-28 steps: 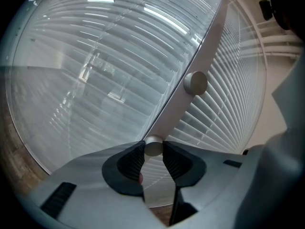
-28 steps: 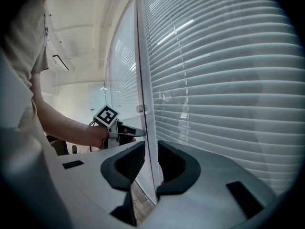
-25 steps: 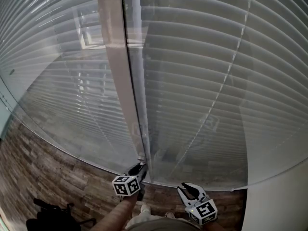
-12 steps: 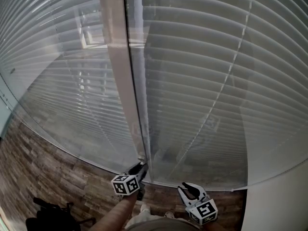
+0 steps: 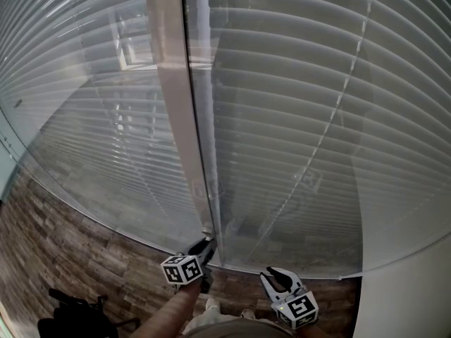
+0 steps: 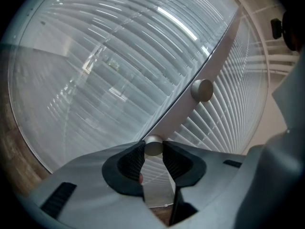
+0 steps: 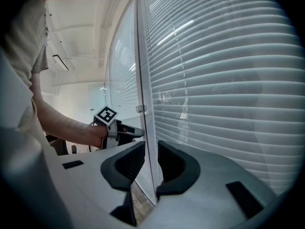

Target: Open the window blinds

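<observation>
White slatted blinds (image 5: 317, 118) hang behind glass panels on both sides of a pale upright post (image 5: 176, 118). A small round metal knob (image 6: 153, 146) sits on the post's edge, with a second knob (image 6: 202, 90) higher up. My left gripper (image 5: 204, 248) is shut on the lower knob, its ribbed pads (image 6: 133, 160) pressing both sides. In the right gripper view the left gripper (image 7: 129, 132) reaches level to the glass edge. My right gripper (image 5: 276, 276) hangs lower right, open and empty, its jaws (image 7: 145, 163) pointing along the glass edge. The slats lie nearly flat against the glass.
Wood-plank floor (image 5: 63, 259) runs below the glass. A black object (image 5: 77, 315) lies on it at the lower left. A white wall (image 5: 409, 294) stands at the right. The person's shoes (image 5: 211, 305) show beneath the grippers.
The left gripper's marker cube has tilted slightly as the wrist rolled on the knob. The right gripper has kept still.
</observation>
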`<state>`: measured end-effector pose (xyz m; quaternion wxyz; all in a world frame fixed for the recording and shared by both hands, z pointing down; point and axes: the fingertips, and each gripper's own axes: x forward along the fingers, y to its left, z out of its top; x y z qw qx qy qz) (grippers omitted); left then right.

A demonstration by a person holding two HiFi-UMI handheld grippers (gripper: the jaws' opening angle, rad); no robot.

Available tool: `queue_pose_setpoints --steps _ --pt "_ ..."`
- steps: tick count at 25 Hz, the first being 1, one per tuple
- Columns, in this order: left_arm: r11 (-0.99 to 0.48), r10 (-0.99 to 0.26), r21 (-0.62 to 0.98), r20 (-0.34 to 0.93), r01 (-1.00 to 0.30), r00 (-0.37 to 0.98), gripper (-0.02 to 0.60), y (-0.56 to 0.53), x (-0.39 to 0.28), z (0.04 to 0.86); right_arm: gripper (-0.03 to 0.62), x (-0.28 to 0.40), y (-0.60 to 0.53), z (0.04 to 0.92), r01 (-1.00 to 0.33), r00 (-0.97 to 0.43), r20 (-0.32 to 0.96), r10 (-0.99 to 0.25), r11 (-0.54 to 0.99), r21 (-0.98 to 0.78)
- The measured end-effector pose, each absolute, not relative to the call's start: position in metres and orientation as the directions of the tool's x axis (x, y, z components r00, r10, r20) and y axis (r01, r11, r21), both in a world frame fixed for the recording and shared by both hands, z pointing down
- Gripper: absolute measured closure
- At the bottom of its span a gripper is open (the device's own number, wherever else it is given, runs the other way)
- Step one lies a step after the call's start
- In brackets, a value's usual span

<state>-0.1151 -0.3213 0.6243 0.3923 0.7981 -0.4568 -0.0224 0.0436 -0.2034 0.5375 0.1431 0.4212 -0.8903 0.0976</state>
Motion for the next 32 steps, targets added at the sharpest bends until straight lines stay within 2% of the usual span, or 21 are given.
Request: queue_pose_setpoints --steps 32 --pt "-0.220 -0.754 0.782 0.243 -0.583 0.611 0.448 -0.3219 -0.1166 0.6275 0.511 0.0418 -0.2078 0.5387 -0.774 -0.607 0.340 -0.718 0.631 -0.047"
